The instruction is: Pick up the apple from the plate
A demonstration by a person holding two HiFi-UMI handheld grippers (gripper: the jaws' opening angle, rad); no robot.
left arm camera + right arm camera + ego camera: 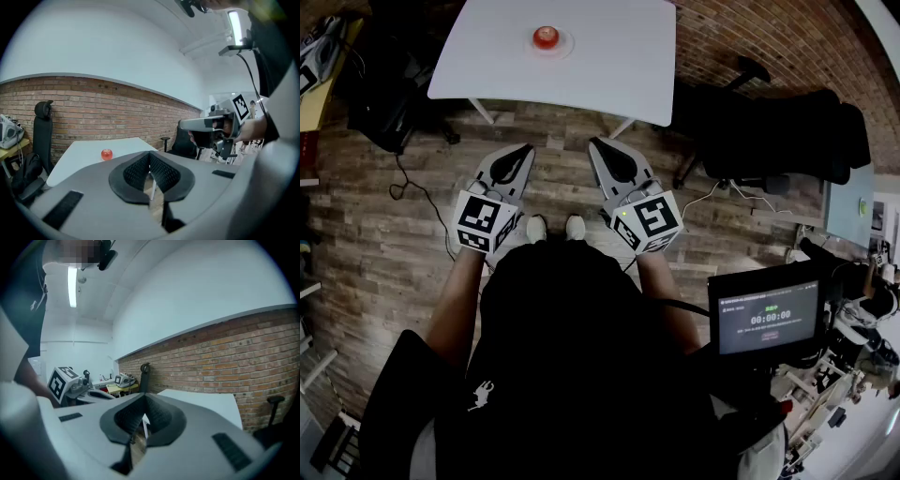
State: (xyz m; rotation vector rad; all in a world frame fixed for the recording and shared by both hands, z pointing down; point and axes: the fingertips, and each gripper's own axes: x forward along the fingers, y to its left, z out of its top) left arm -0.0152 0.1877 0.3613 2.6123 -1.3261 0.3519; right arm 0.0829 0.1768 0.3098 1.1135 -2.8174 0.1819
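A red apple [546, 37] sits on a small white plate [567, 43] near the far middle of a white table [609, 66]. Both grippers hang over the wooden floor, short of the table's near edge. My left gripper [524, 150] is shut with nothing in it, and the apple [107, 153] shows small and far beyond its closed jaws [150, 158]. My right gripper [597, 145] is also shut and empty [143, 402]; its view takes in only the table's right part [206, 401], not the apple.
A black office chair [787, 131] stands right of the table, and another dark chair [389, 94] stands at its left. A cable [417, 187] trails on the wooden floor. A small screen [769, 319] sits at the lower right. A brick wall [93, 112] runs behind the table.
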